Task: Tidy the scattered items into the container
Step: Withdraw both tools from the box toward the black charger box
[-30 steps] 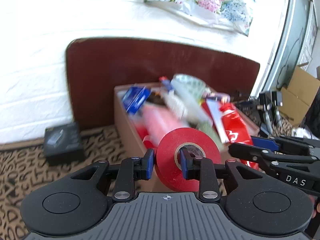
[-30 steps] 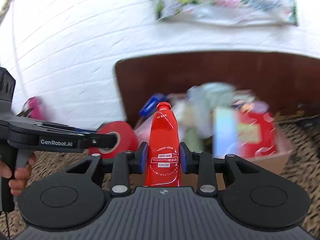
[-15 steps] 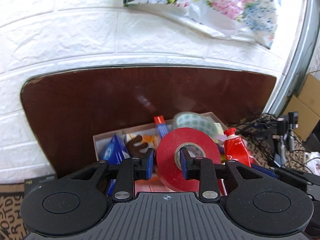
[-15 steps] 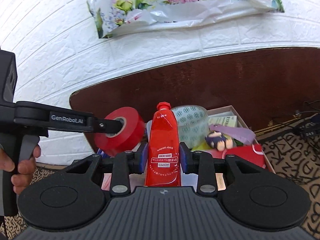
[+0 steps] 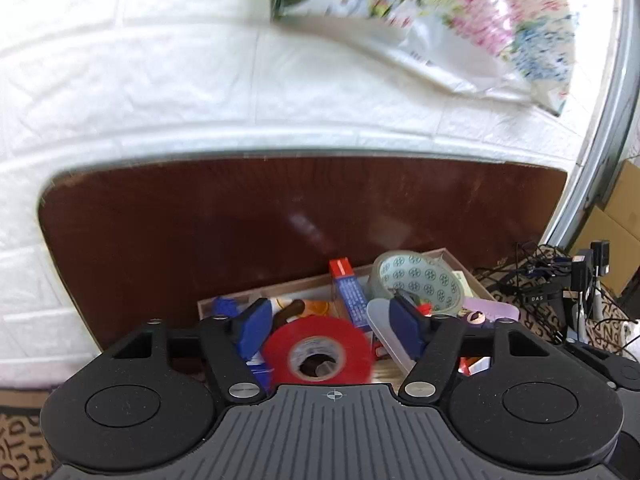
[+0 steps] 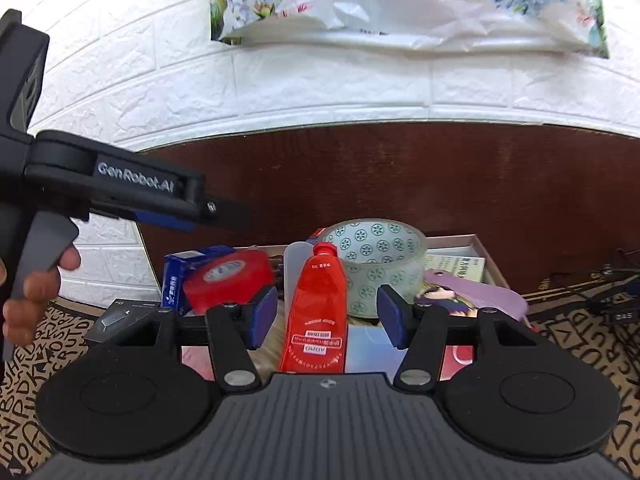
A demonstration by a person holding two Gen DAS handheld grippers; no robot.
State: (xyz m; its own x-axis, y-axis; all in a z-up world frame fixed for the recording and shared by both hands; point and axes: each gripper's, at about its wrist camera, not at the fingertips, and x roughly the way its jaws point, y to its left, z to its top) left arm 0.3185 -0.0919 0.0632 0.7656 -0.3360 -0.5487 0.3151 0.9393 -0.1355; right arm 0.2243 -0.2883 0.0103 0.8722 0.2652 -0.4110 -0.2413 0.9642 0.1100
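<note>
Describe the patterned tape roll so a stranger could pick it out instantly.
Find the dark brown board against the white brick wall; an open cardboard box sits at its foot. The patterned tape roll stands at the box's back, pale with teal flower-like circles, bigger than the plain red tape roll lying left of it.

wrist views close above shared box (image 5: 452,258)

Support surface: floor mat (image 6: 592,344) printed with black letters on tan.
Resting directly on the mat: an open cardboard box (image 6: 486,248), set against a dark brown board (image 6: 440,176) that stands upright along the white brick wall; a small black box (image 6: 120,318) just left of the cardboard box; a tangle of black cables (image 5: 540,276) and adapters to the right, near the board's end.
</note>
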